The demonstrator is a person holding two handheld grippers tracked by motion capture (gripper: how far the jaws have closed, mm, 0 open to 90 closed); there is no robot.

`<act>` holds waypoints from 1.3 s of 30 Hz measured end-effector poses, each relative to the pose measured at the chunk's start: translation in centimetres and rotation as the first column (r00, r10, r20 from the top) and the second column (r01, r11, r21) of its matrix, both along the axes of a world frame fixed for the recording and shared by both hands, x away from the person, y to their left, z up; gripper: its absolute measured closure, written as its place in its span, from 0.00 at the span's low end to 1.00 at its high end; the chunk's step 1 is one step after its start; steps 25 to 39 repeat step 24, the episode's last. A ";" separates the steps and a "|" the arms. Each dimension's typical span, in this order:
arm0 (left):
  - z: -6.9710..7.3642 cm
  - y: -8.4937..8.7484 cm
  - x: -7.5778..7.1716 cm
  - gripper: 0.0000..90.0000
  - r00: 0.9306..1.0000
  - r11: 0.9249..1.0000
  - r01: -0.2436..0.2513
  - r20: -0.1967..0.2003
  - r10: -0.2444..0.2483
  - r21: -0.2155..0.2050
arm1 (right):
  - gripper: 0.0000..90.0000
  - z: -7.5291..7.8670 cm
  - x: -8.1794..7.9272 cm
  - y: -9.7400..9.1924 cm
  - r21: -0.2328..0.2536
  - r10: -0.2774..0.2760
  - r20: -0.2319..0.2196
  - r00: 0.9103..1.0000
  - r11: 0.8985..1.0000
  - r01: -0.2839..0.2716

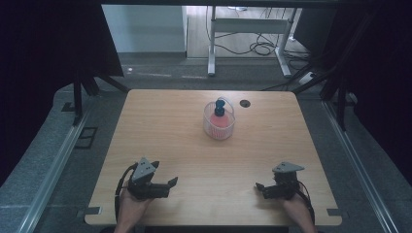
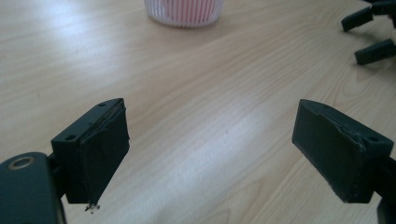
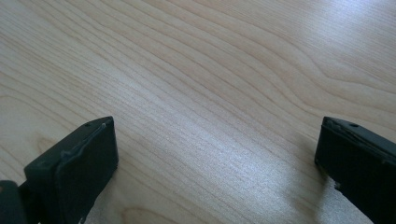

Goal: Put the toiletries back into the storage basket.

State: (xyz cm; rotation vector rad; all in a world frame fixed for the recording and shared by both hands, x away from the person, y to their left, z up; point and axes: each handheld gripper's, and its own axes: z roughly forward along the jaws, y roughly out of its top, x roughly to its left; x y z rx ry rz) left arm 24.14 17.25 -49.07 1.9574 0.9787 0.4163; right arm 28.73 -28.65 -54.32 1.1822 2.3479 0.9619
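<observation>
A clear plastic tub (image 1: pixel 219 121) with a pink-red filling and a blue knob (image 1: pixel 220 107) on top stands on the wooden table (image 1: pixel 160 126), back of centre. Its ribbed pink base (image 2: pixel 183 10) shows at the top of the left gripper view. My left gripper (image 1: pixel 171 184) rests near the front left, open, with bare wood between its jaws (image 2: pixel 212 154). My right gripper (image 1: pixel 259 188) rests near the front right, also open over bare wood (image 3: pixel 217 163). The right gripper's fingertips (image 2: pixel 373 50) appear at the upper right of the left gripper view.
A dark round cable hole (image 1: pixel 244 103) sits in the table just right of the tub. Beyond the far edge stand white desk legs (image 1: pixel 212 48) and loose cables (image 1: pixel 262 47) on the floor. Black curtains hang at both sides.
</observation>
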 end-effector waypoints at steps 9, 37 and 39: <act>-2.7 0.4 -0.8 0.12 0.998 1.000 -0.017 -0.063 0.018 0.014 | 0.00 0.0 0.0 0.0 0.001 -0.001 0.000 1.000 1.000 0.001; -5.2 -0.4 -0.2 0.11 0.986 0.987 -0.027 -0.157 0.052 0.156 | 0.00 0.0 0.0 0.0 0.000 -0.001 0.000 1.000 1.000 0.001; -5.2 -0.4 -0.2 0.11 0.986 0.987 -0.027 -0.157 0.052 0.156 | 0.00 0.0 0.0 0.0 0.000 -0.001 0.000 1.000 1.000 0.001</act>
